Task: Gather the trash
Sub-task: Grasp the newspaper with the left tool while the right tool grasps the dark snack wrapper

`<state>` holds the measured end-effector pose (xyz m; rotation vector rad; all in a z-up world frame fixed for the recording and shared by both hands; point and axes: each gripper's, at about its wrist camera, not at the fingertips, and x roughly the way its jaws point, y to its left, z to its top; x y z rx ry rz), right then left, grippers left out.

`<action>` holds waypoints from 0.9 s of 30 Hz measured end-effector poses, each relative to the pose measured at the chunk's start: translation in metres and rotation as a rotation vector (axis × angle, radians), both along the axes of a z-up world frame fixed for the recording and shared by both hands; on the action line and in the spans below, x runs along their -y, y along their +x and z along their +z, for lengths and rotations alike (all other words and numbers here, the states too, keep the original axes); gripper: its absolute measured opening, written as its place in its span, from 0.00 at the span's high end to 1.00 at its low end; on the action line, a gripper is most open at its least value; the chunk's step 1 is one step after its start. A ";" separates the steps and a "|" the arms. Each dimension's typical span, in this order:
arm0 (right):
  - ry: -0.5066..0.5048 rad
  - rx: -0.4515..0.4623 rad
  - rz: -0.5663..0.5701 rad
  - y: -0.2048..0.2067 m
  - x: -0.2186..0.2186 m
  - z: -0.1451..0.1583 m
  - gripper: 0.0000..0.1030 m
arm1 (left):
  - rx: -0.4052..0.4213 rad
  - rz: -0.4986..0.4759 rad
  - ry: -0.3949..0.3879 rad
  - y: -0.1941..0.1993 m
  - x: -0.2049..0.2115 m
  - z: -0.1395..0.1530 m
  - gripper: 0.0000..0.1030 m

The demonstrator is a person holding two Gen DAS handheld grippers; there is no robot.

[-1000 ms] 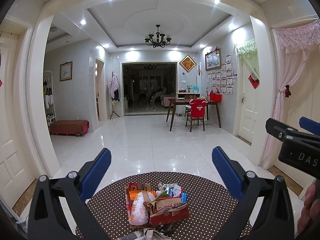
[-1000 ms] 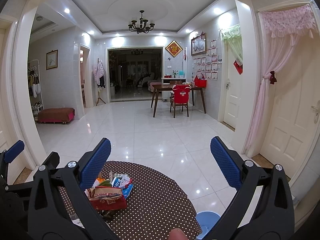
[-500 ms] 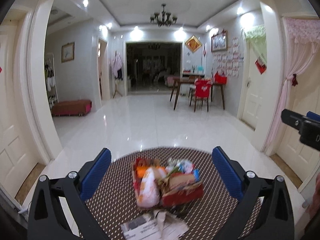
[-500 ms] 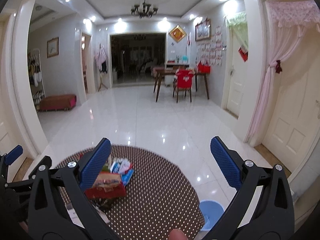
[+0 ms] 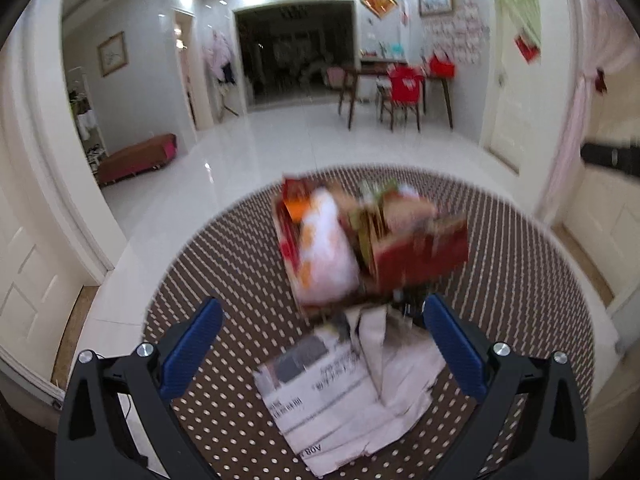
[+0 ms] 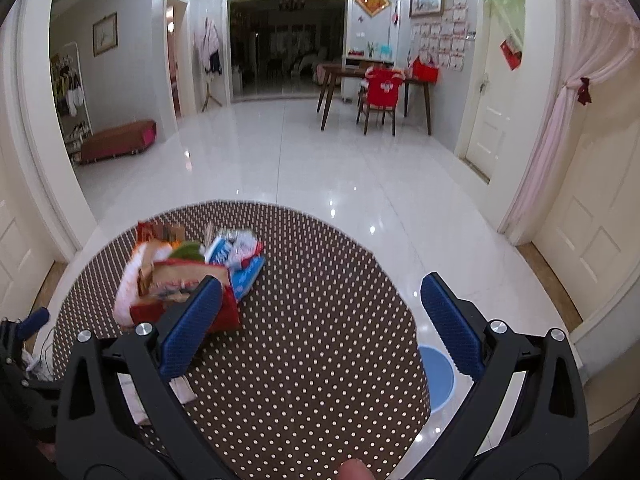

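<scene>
— Trash: where is it on your feed?

— I see it piled mid-table, on the dotted cloth, blurred in my left view. A crumpled paper lies just in front of the pile, touching it.

— And your tools?

— My left tool is spread wide over the paper, gripping nothing. My right tool is also spread and empty, its left finger overlapping the pile in view. A blue bin sits on the floor beside the table.
</scene>
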<state>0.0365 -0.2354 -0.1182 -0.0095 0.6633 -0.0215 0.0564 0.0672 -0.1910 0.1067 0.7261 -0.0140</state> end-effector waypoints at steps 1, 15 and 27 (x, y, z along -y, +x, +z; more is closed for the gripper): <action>0.002 -0.013 0.003 0.001 -0.001 -0.005 0.05 | -0.027 -0.007 0.009 0.003 0.002 -0.009 0.04; 0.031 -0.143 0.073 0.022 -0.014 -0.053 0.05 | -0.208 -0.029 -0.024 0.046 0.003 -0.072 0.48; 0.215 -0.305 0.302 0.051 -0.075 -0.119 0.14 | -0.202 -0.050 -0.143 0.034 -0.019 -0.078 0.93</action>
